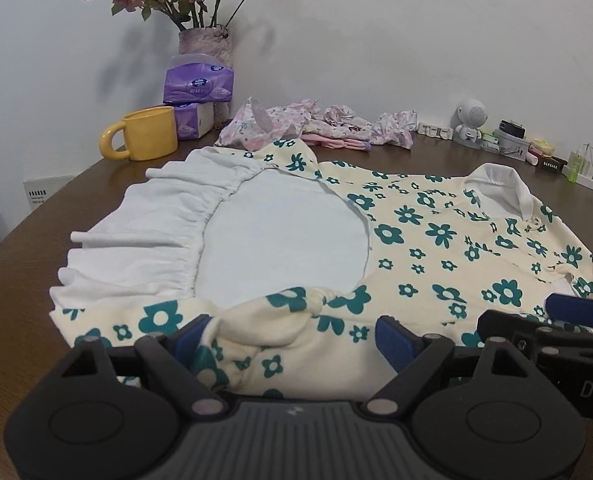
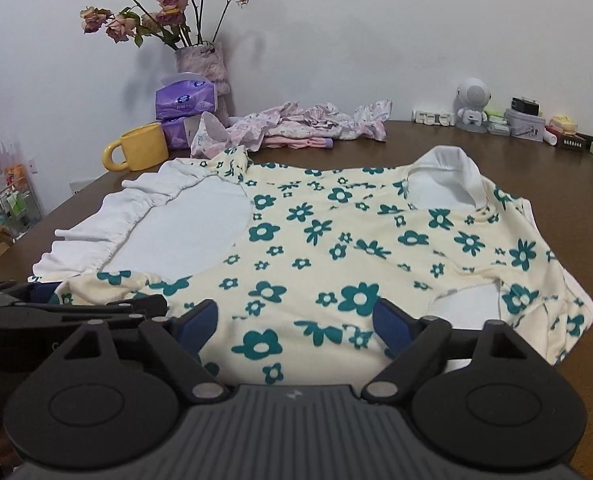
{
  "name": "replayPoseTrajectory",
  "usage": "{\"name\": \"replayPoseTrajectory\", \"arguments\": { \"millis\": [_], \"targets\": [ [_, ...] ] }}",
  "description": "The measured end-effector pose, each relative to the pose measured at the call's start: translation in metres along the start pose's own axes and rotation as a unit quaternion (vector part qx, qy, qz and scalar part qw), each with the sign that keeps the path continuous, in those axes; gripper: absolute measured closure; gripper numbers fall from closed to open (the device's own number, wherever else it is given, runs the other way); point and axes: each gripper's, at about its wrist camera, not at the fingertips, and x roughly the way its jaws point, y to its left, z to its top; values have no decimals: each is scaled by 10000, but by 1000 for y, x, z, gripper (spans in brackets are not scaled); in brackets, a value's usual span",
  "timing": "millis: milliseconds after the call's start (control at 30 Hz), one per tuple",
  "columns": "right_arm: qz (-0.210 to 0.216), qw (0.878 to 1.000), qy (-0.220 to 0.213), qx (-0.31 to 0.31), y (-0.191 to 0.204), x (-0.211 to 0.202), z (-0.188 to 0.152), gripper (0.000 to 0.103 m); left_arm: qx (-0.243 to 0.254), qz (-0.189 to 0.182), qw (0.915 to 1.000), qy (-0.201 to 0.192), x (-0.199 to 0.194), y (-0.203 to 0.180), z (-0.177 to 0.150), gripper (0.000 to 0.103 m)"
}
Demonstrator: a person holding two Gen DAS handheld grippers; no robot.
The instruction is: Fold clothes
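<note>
While floral dress (image 2: 328, 240) lies flat on tabletop (image 2: 536, 168), left gripper (image 1: 292, 336) jaws apart, bunched hem between; right gripper (image 2: 296, 324) apart over fabric; pad contact hidden.

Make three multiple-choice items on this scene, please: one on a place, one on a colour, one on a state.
1. Where is the mug?
A. left of the tissue packs
B. on the garment
C. by the white figurine

2. What colour are the flowers printed on the garment?
A. red
B. teal
C. black

3. How do the left tongs stand?
A. shut on the mug
B. pads pressed together, nothing between
C. open around bunched garment hem

Key: 1 A, handle side left of the purple packs; 2 B, teal on cream; 3 C, gap visible beside one pad.
</note>
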Motion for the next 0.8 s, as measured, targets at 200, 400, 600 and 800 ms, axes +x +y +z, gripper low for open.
{"name": "replayPoseTrajectory", "arguments": {
  "millis": [200,400,600,800],
  "targets": [
    [68,9997,228,-17,1,7,-6,66,-67,-22,10000,-22,4,7,-3,49],
    [-63,9995,305,-112,0,7,-11,72,137,62,9998,-127,1,10,-9,54],
    [-49,9997,251,-38,-5,3,-10,72,37,-17,9995,-314,-7,12,-5,58],
    [296,9992,183,-173,5,7,-5,72,339,-260,9982,-425,-10,-3,-4,76]
  ]
}}
